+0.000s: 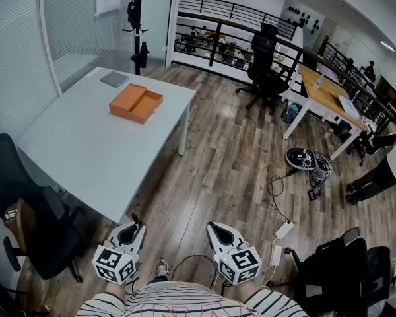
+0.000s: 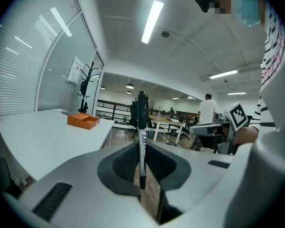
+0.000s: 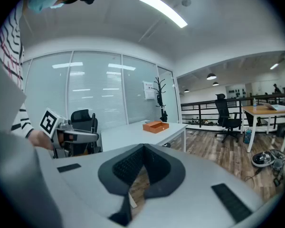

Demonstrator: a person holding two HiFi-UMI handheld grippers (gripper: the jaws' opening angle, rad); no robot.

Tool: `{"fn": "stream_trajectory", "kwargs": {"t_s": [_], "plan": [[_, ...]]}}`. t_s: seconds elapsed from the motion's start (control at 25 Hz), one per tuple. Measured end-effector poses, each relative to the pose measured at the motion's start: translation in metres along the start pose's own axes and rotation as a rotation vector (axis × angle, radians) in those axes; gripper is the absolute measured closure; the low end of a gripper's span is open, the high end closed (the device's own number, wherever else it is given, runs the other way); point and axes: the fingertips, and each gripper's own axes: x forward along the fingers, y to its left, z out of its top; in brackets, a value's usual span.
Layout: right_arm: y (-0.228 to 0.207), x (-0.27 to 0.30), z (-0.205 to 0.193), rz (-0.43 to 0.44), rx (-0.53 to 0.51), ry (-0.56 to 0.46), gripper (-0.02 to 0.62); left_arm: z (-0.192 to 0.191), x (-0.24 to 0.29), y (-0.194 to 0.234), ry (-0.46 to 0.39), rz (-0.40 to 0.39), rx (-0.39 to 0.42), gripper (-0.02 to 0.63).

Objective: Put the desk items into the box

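An orange box (image 1: 136,103) lies open on the white desk (image 1: 86,150), well ahead of both grippers, with a flat grey item (image 1: 115,79) behind it. My left gripper (image 1: 133,224) is held low over the floor off the desk's near corner. It is shut on a black marker pen (image 2: 142,137) that stands upright between the pads. The orange box (image 2: 83,120) shows far off to its left. My right gripper (image 1: 214,228) hangs beside it, shut with nothing between its jaws (image 3: 143,148). The orange box (image 3: 156,126) sits on the desk straight beyond it.
A black office chair (image 1: 26,230) stands by the desk's near left side. A power strip (image 1: 284,230) and cables lie on the wood floor to the right, near another black chair (image 1: 343,269). A wooden table (image 1: 327,94), a chair (image 1: 267,71) and a coat rack (image 1: 140,18) stand farther off.
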Motion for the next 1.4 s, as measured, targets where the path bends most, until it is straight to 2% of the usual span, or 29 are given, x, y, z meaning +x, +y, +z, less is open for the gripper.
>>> {"fn": "stream_trajectory", "kwargs": {"t_s": [0.24,0.48,1.08,1.4], "plan": [[-0.003,0.047,0.019,-0.050,-0.021,-0.015,0.569,0.015,0.016,0.044,0.003,-0.013,0.006,0.548],[0.004,0.087,0.041,-0.070,-0.075,-0.044,0.571,0.031,0.038,0.079,0.001,-0.048,0.047,0.548],[-0.020,0.121,0.041,-0.146,0.006,-0.056,0.569,0.036,0.074,0.094,0.005,-0.146,0.043,0.548],[-0.047,0.149,0.044,-0.111,0.013,-0.043,0.569,0.037,0.103,0.110,0.021,-0.107,0.028,0.548]]}}
